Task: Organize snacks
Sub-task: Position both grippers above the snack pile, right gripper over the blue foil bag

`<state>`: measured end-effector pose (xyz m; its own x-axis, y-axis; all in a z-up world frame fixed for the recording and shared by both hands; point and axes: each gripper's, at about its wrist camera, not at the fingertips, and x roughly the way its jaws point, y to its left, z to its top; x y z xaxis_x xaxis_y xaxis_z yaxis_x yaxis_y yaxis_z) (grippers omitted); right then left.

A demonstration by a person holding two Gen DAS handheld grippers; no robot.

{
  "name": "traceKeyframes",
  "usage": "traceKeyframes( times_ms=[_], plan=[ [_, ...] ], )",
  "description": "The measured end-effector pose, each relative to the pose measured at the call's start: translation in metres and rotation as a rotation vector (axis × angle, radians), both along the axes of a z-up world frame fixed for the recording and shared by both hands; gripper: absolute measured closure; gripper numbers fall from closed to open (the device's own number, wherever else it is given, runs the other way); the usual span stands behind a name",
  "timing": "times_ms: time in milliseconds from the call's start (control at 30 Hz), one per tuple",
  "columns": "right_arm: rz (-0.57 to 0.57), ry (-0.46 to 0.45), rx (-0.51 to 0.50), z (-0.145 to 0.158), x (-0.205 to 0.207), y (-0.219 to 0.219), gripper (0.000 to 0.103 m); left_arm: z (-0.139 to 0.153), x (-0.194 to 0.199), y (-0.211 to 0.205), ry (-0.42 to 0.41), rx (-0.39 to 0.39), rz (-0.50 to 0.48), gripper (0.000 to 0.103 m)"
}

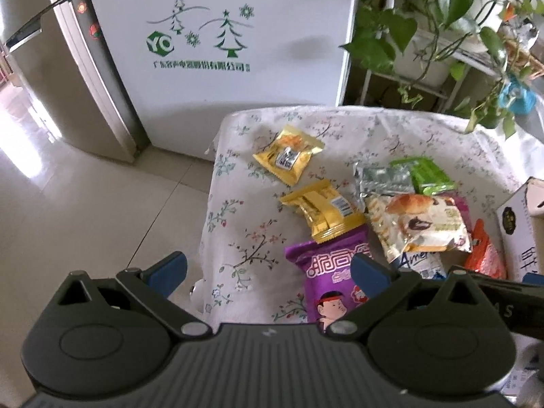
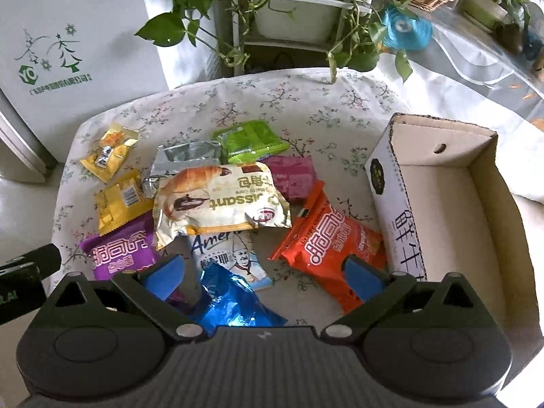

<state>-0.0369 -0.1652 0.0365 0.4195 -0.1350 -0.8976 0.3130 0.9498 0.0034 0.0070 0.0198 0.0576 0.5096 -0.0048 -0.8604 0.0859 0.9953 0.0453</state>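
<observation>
Two fisheye views look down over a pile of snack packets on a counter [image 2: 340, 108] covered with a floral cloth.

In the right wrist view, the right gripper [image 2: 265, 273] fills the bottom of the frame with its blue fingers [image 2: 166, 272] spread wide and nothing between them. An orange packet [image 2: 326, 248] lies just ahead, to the right of centre, its near end beside the right-hand finger; its long axis runs from upper left to lower right of the frame. A blue foil packet [image 2: 231, 302] sits at lower centre, right in the gap between the fingers. An open cardboard box [image 2: 438, 187] stands at the right edge, just beside the orange packet — it looks empty, so sorting has likely not begun. A croissant packet [image 2: 217, 200] tops the pile at centre, with a green packet [image 2: 251, 141] and a silver packet [image 2: 183, 159] above it.

In the left wrist view, the left gripper [image 1: 268, 273] is also wide open and holds nothing. A purple packet [image 1: 326, 272] lies under its right-hand finger at lower centre, long axis running up the frame. Two yellow packets [image 1: 289, 158] lie apart in the middle.

Judging by position, the right gripper is nearer the box and the orange packet — the left is nearer the purple one.
</observation>
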Motion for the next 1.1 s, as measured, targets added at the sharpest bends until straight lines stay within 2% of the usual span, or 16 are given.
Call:
traceKeyframes(
  times_ms=[333, 533, 733, 1100],
  plan=[
    [-0.010, 0.009, 0.013, -0.002, 0.001, -0.005, 0.000, -0.007, 0.004, -0.005, 0.026, 0.017, 0.010, 0.001],
    [-0.005, 0.003, -0.021, -0.001, 0.002, -0.004, 0.000, -0.008, 0.004, -0.017, 0.035, 0.042, -0.034, 0.002],
    [-0.015, -0.009, -0.021, 0.000, -0.001, -0.007, 0.000, -0.006, 0.004, -0.023, 0.024, 0.069, -0.073, 0.002],
    [0.008, -0.020, -0.021, 0.000, -0.002, -0.001, 0.000, -0.006, -0.001, -0.017, 0.005, 0.072, -0.058, 0.002]
  ],
)
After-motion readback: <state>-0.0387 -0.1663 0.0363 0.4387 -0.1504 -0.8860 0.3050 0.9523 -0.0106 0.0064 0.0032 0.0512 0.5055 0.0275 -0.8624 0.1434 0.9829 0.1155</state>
